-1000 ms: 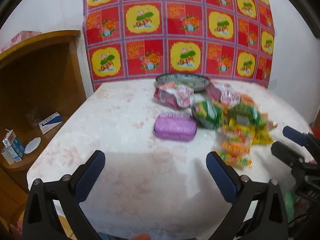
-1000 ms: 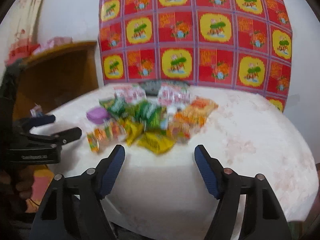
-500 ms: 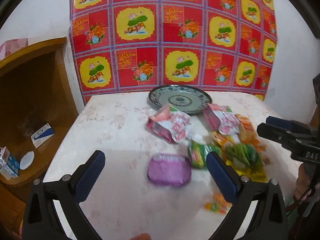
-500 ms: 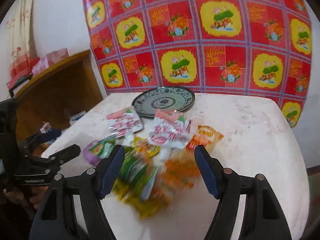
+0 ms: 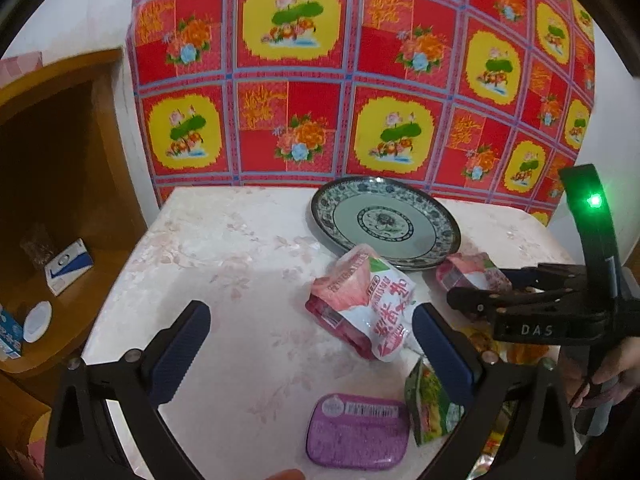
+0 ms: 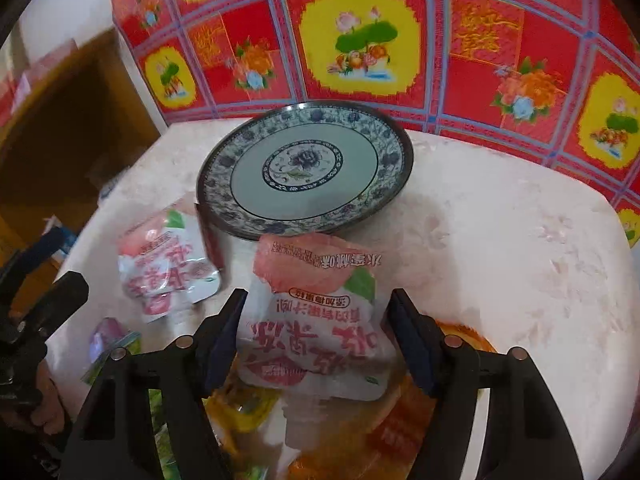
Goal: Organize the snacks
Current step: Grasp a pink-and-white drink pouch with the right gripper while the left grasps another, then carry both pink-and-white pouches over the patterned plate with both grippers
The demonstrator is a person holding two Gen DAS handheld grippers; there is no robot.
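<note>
A heap of snack packets lies on the pale tabletop [image 5: 240, 248] in front of an empty blue-patterned plate [image 6: 304, 168], also in the left wrist view [image 5: 384, 220]. My right gripper [image 6: 318, 336] points down over the heap. Its jaws are closing around a pink-and-white pouch [image 6: 316, 308], which lies between the fingers; the pads are not clearly pressing on it. My left gripper [image 5: 314, 344] hangs open above the table with nothing in it. Below it are another pink pouch [image 5: 360, 304], a purple tin [image 5: 358, 432] and a green packet [image 5: 432, 404].
A wooden shelf [image 5: 60, 160] stands left of the table, with a blue-and-white box [image 5: 68, 266] on it. A red-and-yellow patterned cloth [image 5: 360, 80] hangs behind. Orange packets [image 6: 400, 420] and a yellow packet [image 6: 240, 408] lie under the right gripper. A hand [image 5: 612, 368] holds the right gripper's handle.
Both grippers moved forward over the table toward the plate. The right gripper tipped downward onto the heap and now brackets the pink-and-white pouch, its jaws a little narrower.
</note>
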